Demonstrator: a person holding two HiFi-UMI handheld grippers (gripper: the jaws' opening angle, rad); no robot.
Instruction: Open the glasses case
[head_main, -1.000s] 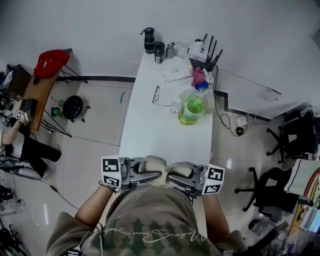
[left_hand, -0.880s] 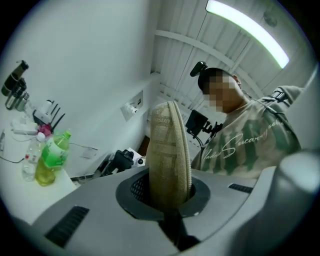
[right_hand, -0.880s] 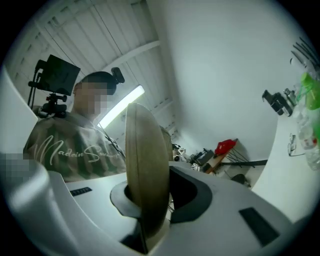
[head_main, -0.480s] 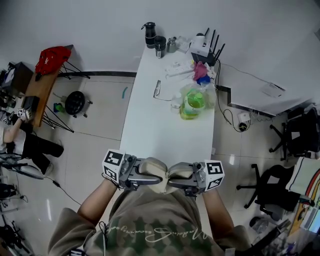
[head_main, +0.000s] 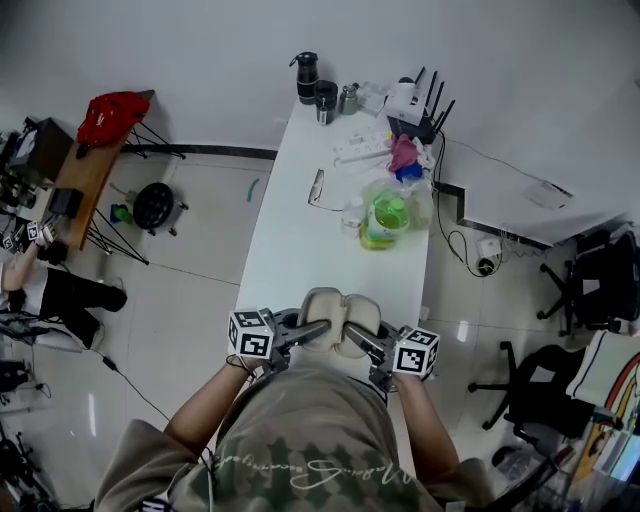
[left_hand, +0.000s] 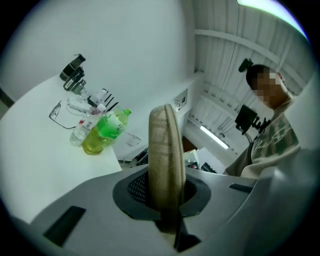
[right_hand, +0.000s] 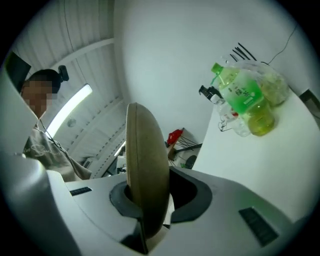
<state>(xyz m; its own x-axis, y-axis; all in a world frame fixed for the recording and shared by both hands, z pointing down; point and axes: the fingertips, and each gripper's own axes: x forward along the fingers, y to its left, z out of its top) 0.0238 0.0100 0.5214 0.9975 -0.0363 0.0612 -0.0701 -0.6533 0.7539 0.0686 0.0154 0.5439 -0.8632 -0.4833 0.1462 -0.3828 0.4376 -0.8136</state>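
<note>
L gripper (left_hand: 167, 200): jaws nearly together, clenched on the thin edge of one half of the beige, fabric-covered clamshell glasses case (head_main: 340, 312). That half stood edge-on btwn the pads and ran straight out ahead of the jaws, w/ a ribbed rim on its right side.

R gripper (right_hand: 150, 207): same story. Jaws narrow, grasping the other half, a smooth rounded beige shell, also edge-on and sticking out ahead.

Key relation: the case sat directly btwn the two grippers, so neither hand was nearer. L came in from the left and R from the right, tips angled toward each other, one half each. In the head view the halves showed as two rounded lobes side by side, w/ the dividing line running away from the person. My read: lobes splayed, so the case was prob. at least partly open. Couldn't tell how wide, or which side the hinge was on.

Case location: just in front of the person's chest, at the near end of the long white table (head_main: 300, 250). Couldn't tell if it was held above the table or touching it.

Well apart at the far end: a green plastic bottle in a clear bag (head_main: 385, 215) and thin wire-frame spectacles (head_main: 315, 190).
</note>
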